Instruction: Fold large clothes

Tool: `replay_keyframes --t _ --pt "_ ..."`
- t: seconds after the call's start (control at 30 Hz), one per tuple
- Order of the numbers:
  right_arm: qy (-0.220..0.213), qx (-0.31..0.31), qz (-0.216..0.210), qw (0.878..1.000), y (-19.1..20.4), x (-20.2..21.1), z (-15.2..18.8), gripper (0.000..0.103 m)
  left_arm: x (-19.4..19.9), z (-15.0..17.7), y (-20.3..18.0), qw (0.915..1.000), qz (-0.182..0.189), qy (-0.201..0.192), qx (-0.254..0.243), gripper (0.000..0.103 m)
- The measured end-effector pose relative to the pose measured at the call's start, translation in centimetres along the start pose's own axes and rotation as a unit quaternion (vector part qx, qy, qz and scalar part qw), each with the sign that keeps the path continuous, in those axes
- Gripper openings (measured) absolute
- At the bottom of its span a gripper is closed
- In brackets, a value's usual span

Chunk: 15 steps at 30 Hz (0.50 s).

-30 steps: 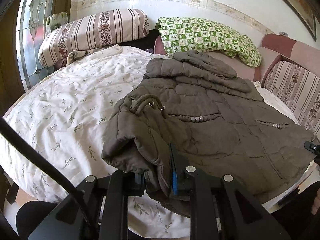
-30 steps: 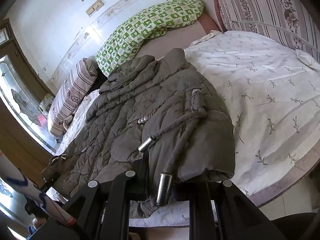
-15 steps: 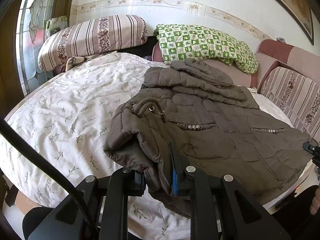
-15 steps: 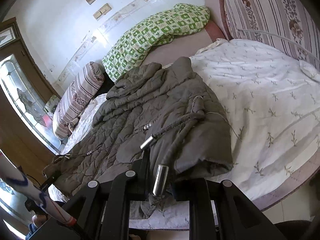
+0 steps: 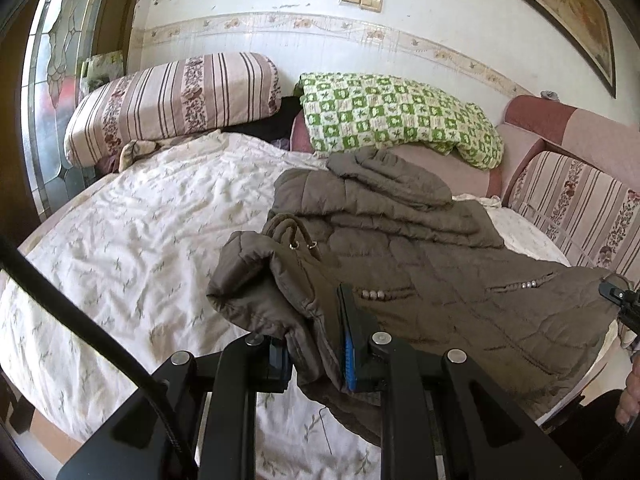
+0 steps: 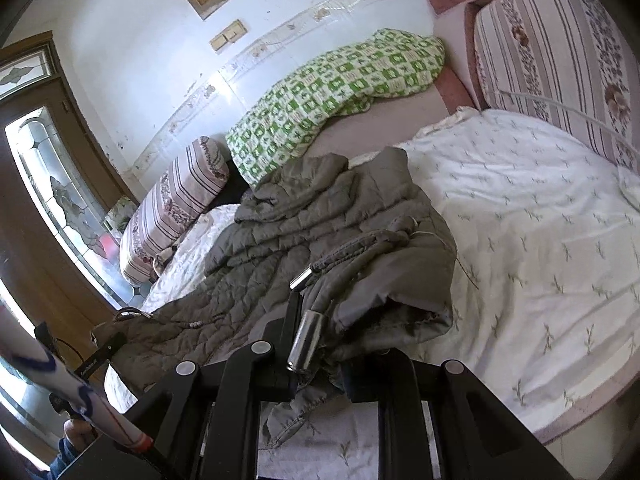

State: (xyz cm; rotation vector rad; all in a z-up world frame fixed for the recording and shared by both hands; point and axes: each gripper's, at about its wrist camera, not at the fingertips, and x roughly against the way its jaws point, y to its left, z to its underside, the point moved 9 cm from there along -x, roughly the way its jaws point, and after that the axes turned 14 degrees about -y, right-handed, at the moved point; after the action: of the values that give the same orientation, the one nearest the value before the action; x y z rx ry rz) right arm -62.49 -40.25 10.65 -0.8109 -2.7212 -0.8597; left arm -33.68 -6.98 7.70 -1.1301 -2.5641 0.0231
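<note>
A brown quilted coat point(image 5: 420, 264) lies spread on the bed's white leaf-print sheet point(image 5: 152, 216), hood toward the pillows. My left gripper point(image 5: 316, 348) is shut on the coat's hem at one bottom corner, with bunched fabric pinched between its pads. In the right wrist view the same coat point(image 6: 304, 232) appears grey. My right gripper point(image 6: 320, 360) is shut on the other bottom corner, where two metal drawcord ends point(image 6: 306, 344) dangle over the jaws. Both corners are raised off the sheet and the hem hangs between them.
A striped bolster pillow point(image 5: 172, 100) and a green checked blanket point(image 5: 396, 116) lie at the head of the bed. A striped padded headboard point(image 6: 552, 52) curves round the far side. A glazed wooden door point(image 6: 52, 184) stands beside the bed. A person's hand point(image 5: 630, 392) shows at the edge.
Both grippers have risen with the coat's bottom corners, lifting the hem higher off the sheet. More of the wall and pillows shows above the coat. The grips are unchanged.
</note>
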Motion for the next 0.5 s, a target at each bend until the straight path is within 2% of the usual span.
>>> replay_keyframes --t 0.5 --pt "-0.014 0.01 -0.014 1.0 1.5 -2.1 -3.8 0.017 -1.8 -3.3 -0.2 0.9999 0.008 -0.011 0.001 0.019"
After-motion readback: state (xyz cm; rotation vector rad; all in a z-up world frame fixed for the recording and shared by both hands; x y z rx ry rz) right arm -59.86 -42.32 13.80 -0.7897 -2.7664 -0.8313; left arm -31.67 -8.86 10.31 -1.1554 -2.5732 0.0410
